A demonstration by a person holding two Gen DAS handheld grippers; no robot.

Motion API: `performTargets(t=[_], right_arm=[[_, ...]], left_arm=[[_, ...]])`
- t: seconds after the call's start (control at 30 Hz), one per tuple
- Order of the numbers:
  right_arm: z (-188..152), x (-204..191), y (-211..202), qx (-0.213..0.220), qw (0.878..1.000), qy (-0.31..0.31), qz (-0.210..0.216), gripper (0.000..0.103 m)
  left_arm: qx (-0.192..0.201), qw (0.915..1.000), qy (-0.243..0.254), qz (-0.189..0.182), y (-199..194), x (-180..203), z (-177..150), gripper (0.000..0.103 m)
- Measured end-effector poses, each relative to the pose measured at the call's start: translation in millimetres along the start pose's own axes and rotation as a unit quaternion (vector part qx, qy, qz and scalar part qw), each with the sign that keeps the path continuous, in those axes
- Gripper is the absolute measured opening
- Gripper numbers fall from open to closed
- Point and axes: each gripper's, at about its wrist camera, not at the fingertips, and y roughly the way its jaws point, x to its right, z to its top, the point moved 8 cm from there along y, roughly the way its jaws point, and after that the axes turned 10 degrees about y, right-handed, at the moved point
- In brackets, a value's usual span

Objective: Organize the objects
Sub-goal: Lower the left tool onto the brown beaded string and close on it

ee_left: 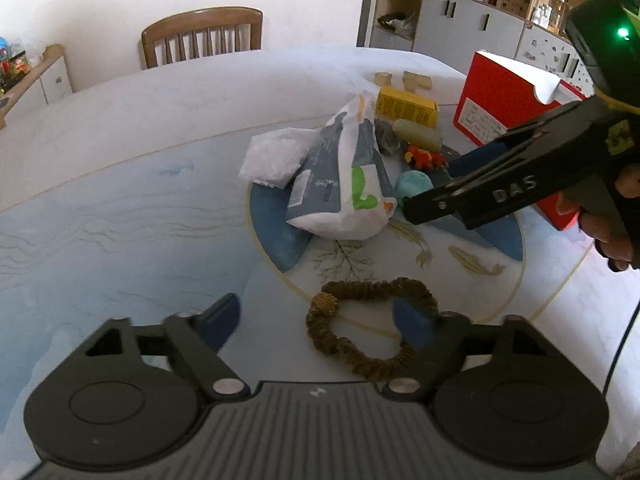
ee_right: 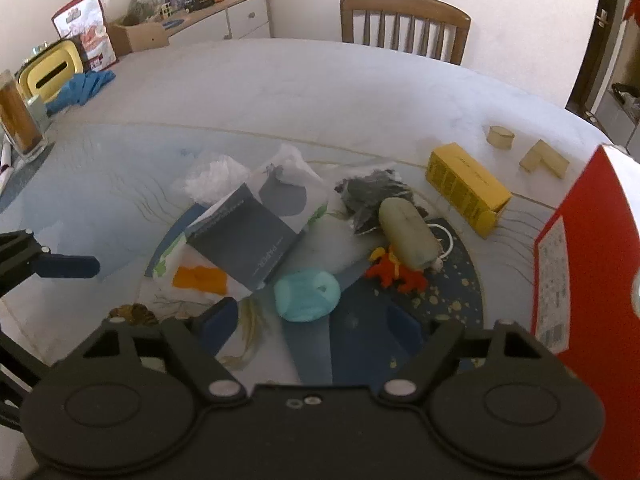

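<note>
A brown scrunchie (ee_left: pixel 360 336) lies on the patterned table just ahead of my left gripper (ee_left: pixel 316 316), which is open; its right finger (ee_left: pixel 412 326) overlaps the loop and its left finger stands well clear. My right gripper (ee_right: pixel 312 320) is open too, with a light blue soft lump (ee_right: pixel 308 296) lying just beyond its tips, untouched. Behind the lump sit a grey-and-white paper bag (ee_right: pixel 244 240), an orange-red toy (ee_right: pixel 394 272), a pale green oblong (ee_right: pixel 408 232) and a dark crumpled wrapper (ee_right: pixel 368 196). The left wrist view shows the right gripper (ee_left: pixel 440 188) over the lump (ee_left: pixel 412 186).
A yellow carton (ee_right: pixel 468 188), two wooden blocks (ee_right: pixel 546 158) and a tall red box (ee_right: pixel 580 264) stand to the right. White crumpled plastic (ee_right: pixel 214 178) lies behind the bag. A glass jar (ee_right: pixel 20 120), blue cloth (ee_right: pixel 84 84) and a chair (ee_right: pixel 404 24) sit at the far edges.
</note>
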Motion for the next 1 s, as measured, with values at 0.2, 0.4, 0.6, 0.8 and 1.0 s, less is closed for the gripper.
performTargets(t=[0.2, 0.4, 0.6, 0.8, 1.0], right_arm=[[-1.0, -5.5, 7.2, -0.004, 1.000, -0.011, 0.002, 0.071], [-1.6, -9.4, 12.2, -0.005, 1.000, -0.017, 0.008, 0.060], [-0.5, -12.6, 12.6, -0.001, 1.000, -0.030, 0.007, 0.047], [-4.0, -16.0, 10.4, 0.005, 0.999, -0.044, -0.004, 0.038], [-9.1, -10.5, -5.7, 0.013, 1.000, -0.024, -0.001, 0.038]], left_arm=[[-0.006, 0.9997, 0.025, 0.001, 1.0, 7.7, -0.2, 0.056], [-0.012, 0.9988, 0.046, 0.006, 2.0, 14.3, 2.5, 0.034], [-0.016, 0.9988, 0.044, 0.009, 2.3, 15.5, 3.6, 0.020], [-0.021, 0.9988, 0.043, 0.007, 0.8, 19.6, 2.6, 0.014], [-0.017, 0.9990, 0.041, 0.006, -5.7, 24.1, 4.8, 0.014]])
